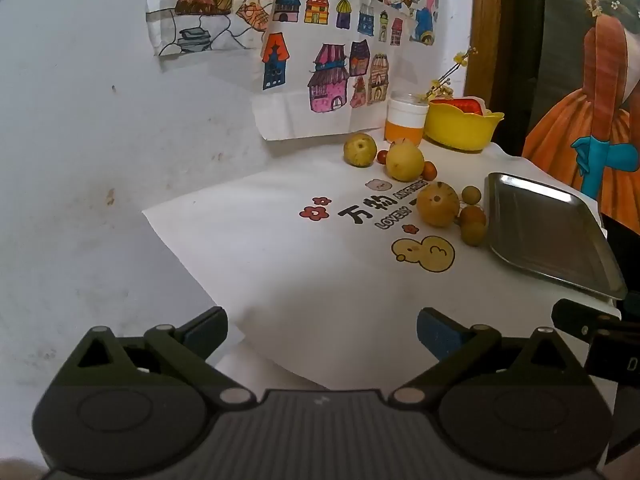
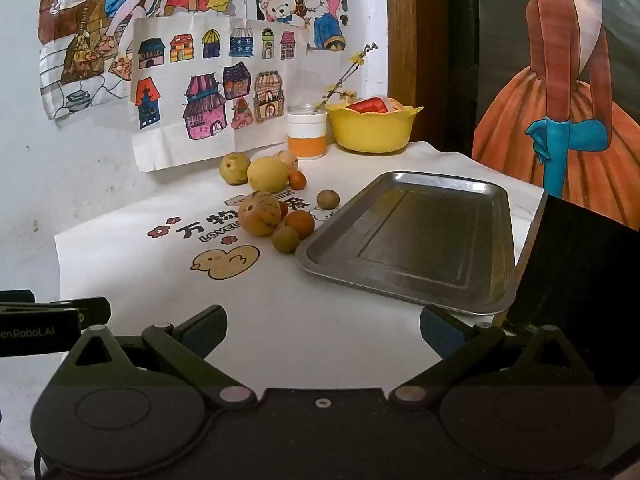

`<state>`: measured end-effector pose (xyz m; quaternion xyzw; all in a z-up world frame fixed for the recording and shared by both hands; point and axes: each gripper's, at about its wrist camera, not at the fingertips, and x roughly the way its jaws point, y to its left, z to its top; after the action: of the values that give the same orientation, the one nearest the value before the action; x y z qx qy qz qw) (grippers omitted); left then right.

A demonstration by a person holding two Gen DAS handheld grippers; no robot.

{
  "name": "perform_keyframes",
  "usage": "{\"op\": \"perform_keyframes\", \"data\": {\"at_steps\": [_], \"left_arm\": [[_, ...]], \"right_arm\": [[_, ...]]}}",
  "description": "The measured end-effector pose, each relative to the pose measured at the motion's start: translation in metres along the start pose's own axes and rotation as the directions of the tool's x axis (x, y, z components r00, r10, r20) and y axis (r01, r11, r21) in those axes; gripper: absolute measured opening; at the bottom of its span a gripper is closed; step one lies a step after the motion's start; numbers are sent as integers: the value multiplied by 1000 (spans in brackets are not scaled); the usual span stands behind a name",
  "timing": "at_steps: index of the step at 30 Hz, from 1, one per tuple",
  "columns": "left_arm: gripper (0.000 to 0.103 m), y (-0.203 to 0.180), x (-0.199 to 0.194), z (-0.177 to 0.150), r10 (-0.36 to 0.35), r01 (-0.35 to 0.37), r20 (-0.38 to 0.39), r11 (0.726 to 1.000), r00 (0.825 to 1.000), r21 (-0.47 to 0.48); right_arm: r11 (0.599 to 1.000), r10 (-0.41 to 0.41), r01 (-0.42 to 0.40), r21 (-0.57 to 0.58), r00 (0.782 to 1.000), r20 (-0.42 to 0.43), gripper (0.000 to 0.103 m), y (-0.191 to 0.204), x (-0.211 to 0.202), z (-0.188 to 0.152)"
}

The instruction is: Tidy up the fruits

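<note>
Several fruits lie loose on the white printed cloth (image 2: 280, 312): a striped orange-brown fruit (image 2: 260, 213) (image 1: 438, 204), a yellow round fruit (image 2: 267, 174) (image 1: 404, 161), a greenish-yellow fruit (image 2: 235, 168) (image 1: 360, 149), and small orange and brown ones (image 2: 300, 224) (image 1: 473, 216). A steel tray (image 2: 420, 240) (image 1: 548, 232) lies right of them, with nothing in it. My left gripper (image 1: 322, 332) and right gripper (image 2: 322, 330) are both open and hold nothing, near the front of the table, well short of the fruits.
A yellow bowl (image 2: 372, 130) with red packets and a white-orange jar (image 2: 307, 136) with a flower sprig stand at the back. Drawings hang on the wall (image 2: 80, 168) behind. A dark panel (image 2: 580, 280) stands right of the tray.
</note>
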<state>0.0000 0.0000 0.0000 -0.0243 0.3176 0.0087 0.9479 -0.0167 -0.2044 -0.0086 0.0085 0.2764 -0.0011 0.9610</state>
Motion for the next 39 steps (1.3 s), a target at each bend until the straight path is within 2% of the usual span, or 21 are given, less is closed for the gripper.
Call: {"op": "perform_keyframes", "data": {"at_steps": [39], "left_arm": [[103, 5, 2, -7, -4, 4, -11, 1000, 1000, 4]], "right_arm": [[1000, 2, -2, 5, 1000, -11, 102, 0, 4, 2]]}}
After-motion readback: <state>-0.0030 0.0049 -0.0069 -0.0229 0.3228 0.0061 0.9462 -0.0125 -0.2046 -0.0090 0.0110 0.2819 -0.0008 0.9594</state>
